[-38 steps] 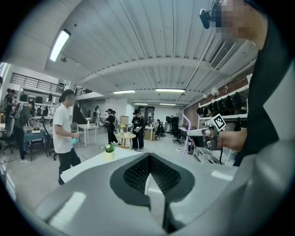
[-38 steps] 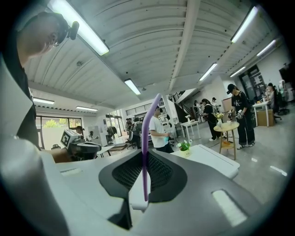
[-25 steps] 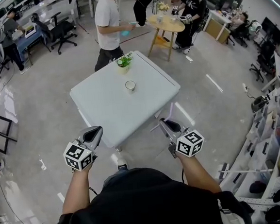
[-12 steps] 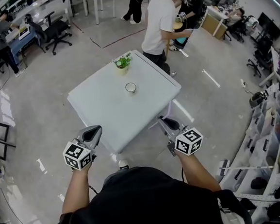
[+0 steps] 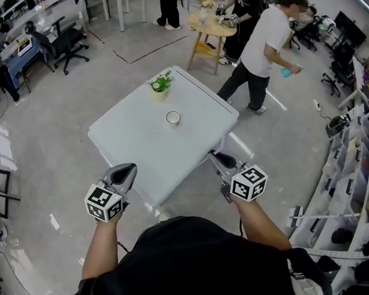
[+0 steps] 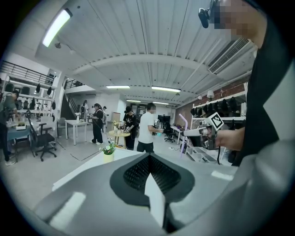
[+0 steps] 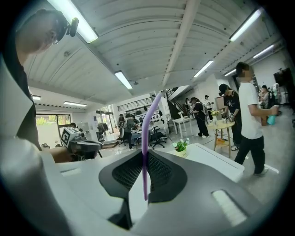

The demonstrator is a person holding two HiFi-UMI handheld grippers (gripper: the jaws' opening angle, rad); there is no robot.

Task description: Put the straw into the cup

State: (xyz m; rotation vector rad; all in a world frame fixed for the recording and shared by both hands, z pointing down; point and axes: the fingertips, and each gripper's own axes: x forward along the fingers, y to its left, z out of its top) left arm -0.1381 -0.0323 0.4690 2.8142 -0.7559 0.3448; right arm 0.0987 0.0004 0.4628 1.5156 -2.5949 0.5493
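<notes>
Head view: the cup (image 5: 173,117) stands on the tabletop (image 5: 133,148); the left gripper (image 5: 124,173) and right gripper (image 5: 217,158) hover well short of it.

Left gripper view: jaws clenched on nothing.

Right gripper view: jaws pinch the purple straw (image 7: 145,152) (upright). Grasp looks done; the carry to the cup and insertion remain.

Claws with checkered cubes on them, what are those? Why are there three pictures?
They are hand-held grabbers; a person holds one in each hand. One picture comes from a camera on the person's head, looking down; the other two come from cameras riding on the claws. The left claw is shut and holds nothing. The right claw pinches a purple straw. Ahead is a white table with a small cup and a potted plant. The straw is meant for the cup.
</notes>
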